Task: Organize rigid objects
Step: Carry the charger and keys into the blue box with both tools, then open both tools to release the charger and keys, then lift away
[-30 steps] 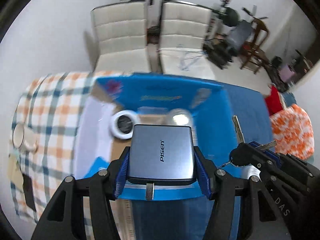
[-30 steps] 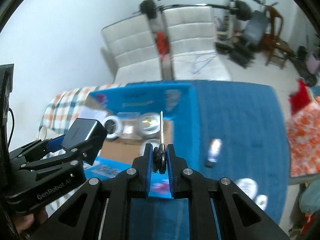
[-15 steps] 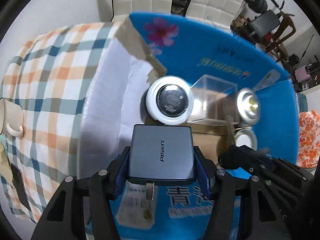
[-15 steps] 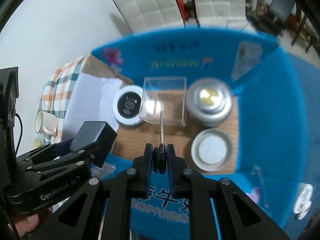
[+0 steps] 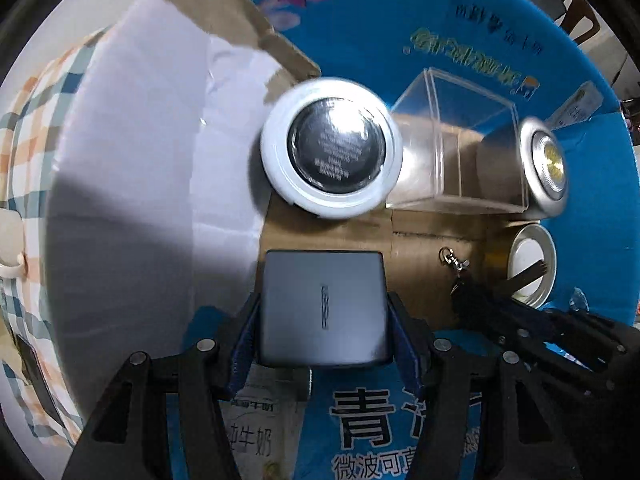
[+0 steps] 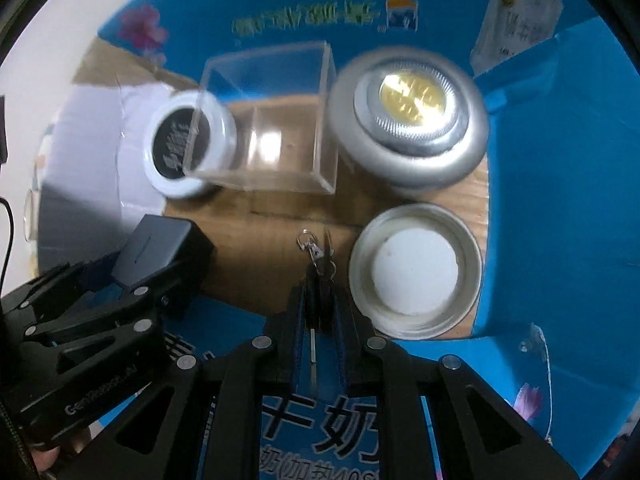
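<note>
Inside the blue cardboard box (image 5: pixel 500 32), the left tool (image 5: pixel 324 320) grips a grey charger (image 5: pixel 324 304) between its pads, while the right tool (image 6: pixel 318 312) pinches a key (image 6: pixel 318 256) beside an open tin (image 6: pixel 416 276).

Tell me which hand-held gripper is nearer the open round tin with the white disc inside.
Right. The right hand-held gripper, shut on the keys, hangs just beside the open tin. The left hand-held gripper, holding the grey charger, sits across the box floor by the opposite wall.
</note>
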A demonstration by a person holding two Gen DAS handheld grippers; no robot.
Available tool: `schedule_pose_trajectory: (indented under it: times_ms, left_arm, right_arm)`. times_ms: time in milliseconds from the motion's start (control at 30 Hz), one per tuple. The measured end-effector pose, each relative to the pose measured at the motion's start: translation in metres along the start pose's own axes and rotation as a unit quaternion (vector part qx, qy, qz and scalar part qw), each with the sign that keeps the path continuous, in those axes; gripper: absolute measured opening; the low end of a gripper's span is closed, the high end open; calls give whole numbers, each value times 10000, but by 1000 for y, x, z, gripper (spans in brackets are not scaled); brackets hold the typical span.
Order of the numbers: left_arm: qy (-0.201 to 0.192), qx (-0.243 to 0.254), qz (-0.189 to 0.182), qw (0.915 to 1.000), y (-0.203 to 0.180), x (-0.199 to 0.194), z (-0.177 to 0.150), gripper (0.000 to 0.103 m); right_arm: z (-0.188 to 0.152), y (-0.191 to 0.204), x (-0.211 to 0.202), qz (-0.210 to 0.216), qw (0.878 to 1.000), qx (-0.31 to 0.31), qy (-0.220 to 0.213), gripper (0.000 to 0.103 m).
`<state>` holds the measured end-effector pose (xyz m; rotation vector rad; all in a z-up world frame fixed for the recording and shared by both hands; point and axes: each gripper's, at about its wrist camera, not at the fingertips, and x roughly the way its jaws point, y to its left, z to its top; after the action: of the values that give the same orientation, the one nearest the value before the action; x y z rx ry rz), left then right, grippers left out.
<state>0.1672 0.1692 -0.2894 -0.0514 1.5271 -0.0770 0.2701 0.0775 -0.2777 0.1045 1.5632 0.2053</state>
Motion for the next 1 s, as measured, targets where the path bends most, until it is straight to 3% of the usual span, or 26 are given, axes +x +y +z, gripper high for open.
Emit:
schedule_pose_trajectory:
  times_ms: [167, 667, 900, 1000]
  left_arm:
    - [8, 54, 133, 9999, -5, 0, -3, 58]
    - [56, 148, 212, 9996, -15, -1, 5, 58]
    - [31, 54, 173, 9998, -15, -12, 13, 73]
    - [-62, 87, 182, 9998, -20, -20, 13, 86]
  right_arm:
    - [4, 2, 8, -169, 9996, 127, 169, 17]
    - [15, -12, 17, -299, 9974, 350, 558, 35]
    - [1, -13, 3, -569, 9962, 311, 583, 53]
    - [-10, -13, -8, -634, 9961, 289, 539, 65]
